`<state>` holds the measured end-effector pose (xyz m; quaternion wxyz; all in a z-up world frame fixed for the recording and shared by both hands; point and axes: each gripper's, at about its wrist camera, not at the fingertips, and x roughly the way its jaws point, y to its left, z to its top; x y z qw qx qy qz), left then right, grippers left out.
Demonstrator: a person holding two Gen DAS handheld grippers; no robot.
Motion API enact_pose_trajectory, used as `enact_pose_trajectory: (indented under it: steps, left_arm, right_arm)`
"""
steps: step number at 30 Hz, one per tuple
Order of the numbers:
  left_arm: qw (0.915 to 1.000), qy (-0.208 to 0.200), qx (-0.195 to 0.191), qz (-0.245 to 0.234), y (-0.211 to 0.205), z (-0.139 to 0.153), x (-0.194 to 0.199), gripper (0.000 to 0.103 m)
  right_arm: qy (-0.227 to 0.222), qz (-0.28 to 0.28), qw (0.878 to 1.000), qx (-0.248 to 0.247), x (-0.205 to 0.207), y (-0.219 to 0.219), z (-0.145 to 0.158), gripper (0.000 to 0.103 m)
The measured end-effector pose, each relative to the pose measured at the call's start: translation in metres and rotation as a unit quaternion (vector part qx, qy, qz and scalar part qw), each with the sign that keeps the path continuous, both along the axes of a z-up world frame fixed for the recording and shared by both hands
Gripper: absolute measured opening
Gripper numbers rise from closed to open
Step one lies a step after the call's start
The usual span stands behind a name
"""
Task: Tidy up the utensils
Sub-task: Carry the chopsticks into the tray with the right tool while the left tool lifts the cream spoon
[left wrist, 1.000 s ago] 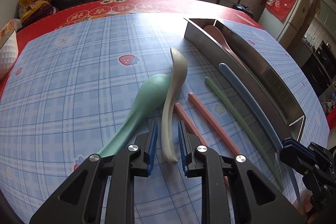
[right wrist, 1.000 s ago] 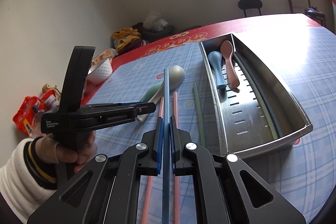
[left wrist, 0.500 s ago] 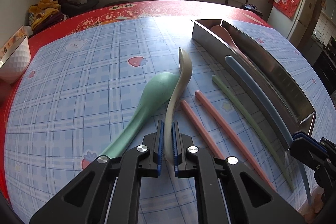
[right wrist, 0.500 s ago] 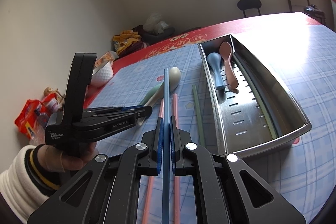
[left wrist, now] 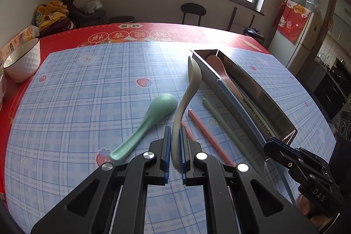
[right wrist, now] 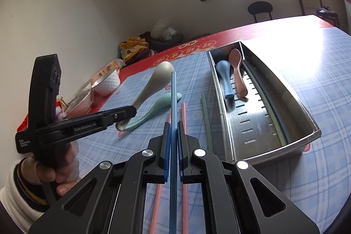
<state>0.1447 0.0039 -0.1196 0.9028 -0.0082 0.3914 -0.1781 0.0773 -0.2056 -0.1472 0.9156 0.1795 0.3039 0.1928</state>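
Note:
My left gripper [left wrist: 174, 147] is shut on the handle of a beige spoon [left wrist: 188, 91] and holds it raised above the table; it also shows in the right wrist view [right wrist: 153, 82]. My right gripper [right wrist: 173, 146] is shut on a blue chopstick [right wrist: 173, 98], also seen in the left wrist view [left wrist: 239, 109]. A green spoon [left wrist: 151, 117], two pink chopsticks [left wrist: 208, 135] and a green chopstick [left wrist: 226, 126] lie on the checked cloth. The steel tray [right wrist: 291, 102] holds a blue spoon [right wrist: 224, 78], a pink spoon [right wrist: 238, 76] and a green chopstick [right wrist: 267, 106].
A white bowl [left wrist: 22, 63] stands at the table's far left edge, with snack packets [right wrist: 79, 98] beside it. A stool [left wrist: 193, 12] and a pile of clothes [left wrist: 54, 16] are beyond the table. A fridge [left wrist: 300, 36] stands to the right.
My left gripper closed on the beige spoon's handle and lifted it off the green spoon. My right gripper kept its hold on the blue chopstick with little movement.

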Motion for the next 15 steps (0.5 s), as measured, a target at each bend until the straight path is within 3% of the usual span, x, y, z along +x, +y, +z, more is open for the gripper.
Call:
enact_pose_trajectory:
  steps: [8, 15]
  left_arm:
    - [0.9998, -0.013, -0.013, 0.003, -0.003, 0.016, -0.007, 0.008]
    - [0.9997, -0.015, -0.020, 0.000, -0.012, 0.021, -0.005, 0.008]
  right_arm:
    - [-0.008, -0.014, 1.000, 0.015, 0.003, -0.020, 0.017, 0.006]
    - [-0.005, -0.061, 0.998, -0.023, 0.037, -0.058, 0.033, 0.006]
